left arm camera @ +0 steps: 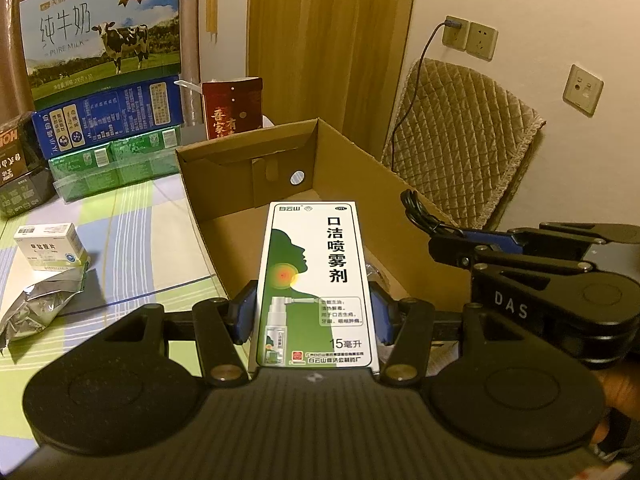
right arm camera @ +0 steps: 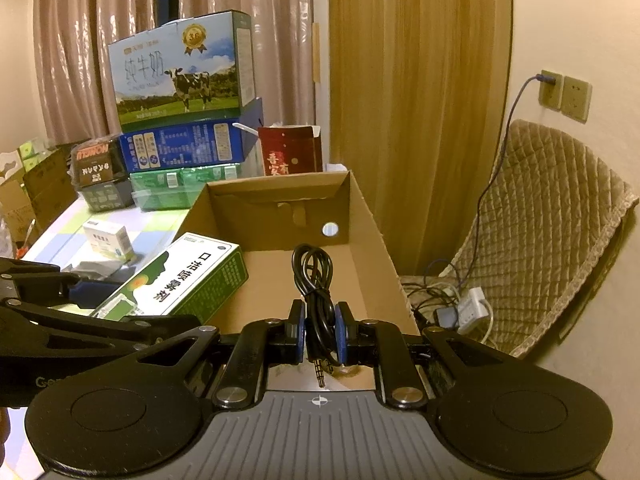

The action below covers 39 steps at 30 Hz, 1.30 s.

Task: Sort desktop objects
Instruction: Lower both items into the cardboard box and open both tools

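Note:
My left gripper (left arm camera: pixel 313 316) is shut on a white and green spray medicine box (left arm camera: pixel 316 280), held upright over the near edge of the open cardboard box (left arm camera: pixel 352 160). In the right wrist view the same medicine box (right arm camera: pixel 188 276) lies tilted over the cardboard box's (right arm camera: pixel 364 216) left wall. My right gripper (right arm camera: pixel 319 330) is shut on a coiled black audio cable (right arm camera: pixel 314 276), its jack plug pointing back at the camera, above the cardboard box floor. The right gripper (left arm camera: pixel 444 240) also shows at the right of the left wrist view with the cable (left arm camera: pixel 416 210) sticking out.
A small white pill box (left arm camera: pixel 50 246) and a crumpled silver foil pack (left arm camera: pixel 36 304) lie on the striped tablecloth at left. Stacked milk cartons (left arm camera: pixel 104 40) and a red box (left arm camera: pixel 232 106) stand behind. A quilted chair (right arm camera: pixel 540 220) and power strip (right arm camera: pixel 468 308) sit to the right.

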Available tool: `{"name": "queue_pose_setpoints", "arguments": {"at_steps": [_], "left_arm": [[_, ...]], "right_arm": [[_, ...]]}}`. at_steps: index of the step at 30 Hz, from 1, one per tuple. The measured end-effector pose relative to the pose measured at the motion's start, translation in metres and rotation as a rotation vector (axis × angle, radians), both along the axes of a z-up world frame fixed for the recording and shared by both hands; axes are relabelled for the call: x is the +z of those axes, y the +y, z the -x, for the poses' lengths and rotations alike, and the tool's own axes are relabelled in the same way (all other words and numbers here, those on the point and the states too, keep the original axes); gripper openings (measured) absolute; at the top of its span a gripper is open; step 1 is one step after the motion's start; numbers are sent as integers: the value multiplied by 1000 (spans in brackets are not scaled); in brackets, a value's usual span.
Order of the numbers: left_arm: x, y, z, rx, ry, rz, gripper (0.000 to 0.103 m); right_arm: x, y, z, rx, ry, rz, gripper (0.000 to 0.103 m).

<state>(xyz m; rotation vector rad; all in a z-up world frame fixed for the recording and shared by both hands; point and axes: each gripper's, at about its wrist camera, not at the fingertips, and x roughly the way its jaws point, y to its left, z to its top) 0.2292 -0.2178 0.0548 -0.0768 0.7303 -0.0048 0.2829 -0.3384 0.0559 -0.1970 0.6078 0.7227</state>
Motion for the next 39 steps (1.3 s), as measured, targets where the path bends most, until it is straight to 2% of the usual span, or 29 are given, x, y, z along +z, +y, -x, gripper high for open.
{"name": "queue_pose_setpoints", "arguments": {"at_steps": [14, 15, 19, 33, 37, 38, 39], "left_arm": [[-7, -4, -18, 0, 5, -11, 51], [-7, -4, -19, -1, 3, -14, 45], [-4, -2, -24, -3, -8, -20, 44], [-1, 36, 0, 81, -30, 9, 44], [-2, 43, 6, 95, -28, 18, 45], [-2, 44, 6, 97, -28, 20, 45], [-2, 45, 7, 99, -28, 21, 45]], "right_arm": [[-3, 2, -10, -1, -4, 7, 12], [-3, 2, -11, -2, -2, 7, 12], [-3, 0, -11, -4, -3, 9, 12], [-6, 8, -7, 15, 18, -2, 12], [-3, 9, -8, 24, 28, -52, 12], [-2, 9, -9, 27, 30, -66, 13], [-1, 9, -9, 21, 32, -70, 25]]}}
